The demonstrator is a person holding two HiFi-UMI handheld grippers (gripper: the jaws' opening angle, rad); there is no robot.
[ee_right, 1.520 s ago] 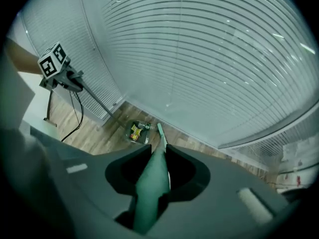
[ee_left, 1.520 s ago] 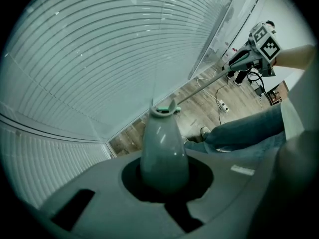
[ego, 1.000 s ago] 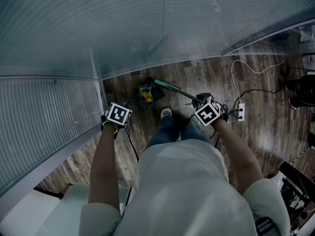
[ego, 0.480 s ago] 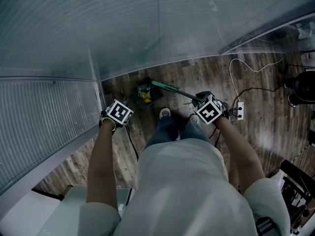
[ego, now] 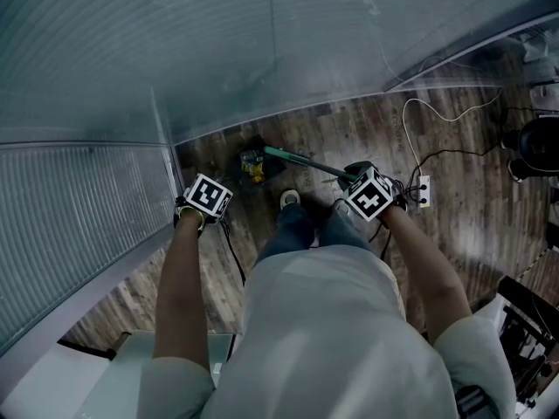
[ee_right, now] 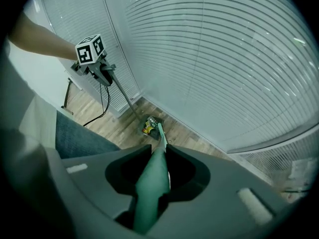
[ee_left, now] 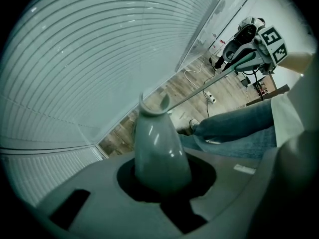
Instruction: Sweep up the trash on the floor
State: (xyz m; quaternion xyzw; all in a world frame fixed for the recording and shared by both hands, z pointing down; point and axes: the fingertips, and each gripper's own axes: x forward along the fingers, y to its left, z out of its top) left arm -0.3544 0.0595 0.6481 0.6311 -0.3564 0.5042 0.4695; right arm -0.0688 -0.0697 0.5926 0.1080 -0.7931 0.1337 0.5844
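Head view: my left gripper [ego: 207, 197] had edged toward the blinds [ego: 175, 59] since a second ago, nudging the dustpan [ego: 247, 155] and its yellow trash [ego: 254, 170] closer to the corner of the floor [ego: 349, 133]. My right gripper [ego: 369, 195] had barely shifted. I judged the litter mostly in the pan, the sweep near done.

Left gripper view: my jaws were clamped tight round the grey dustpan handle [ee_left: 158, 148].

Right gripper view: my jaws were closed on the green broom handle [ee_right: 151, 183], its far end down at the pan. No brand or lettering was readable, only the square markers [ee_right: 90, 49].

Glossy grey handle [ee_left: 157, 148], wood-grain floor [ego: 336, 138]
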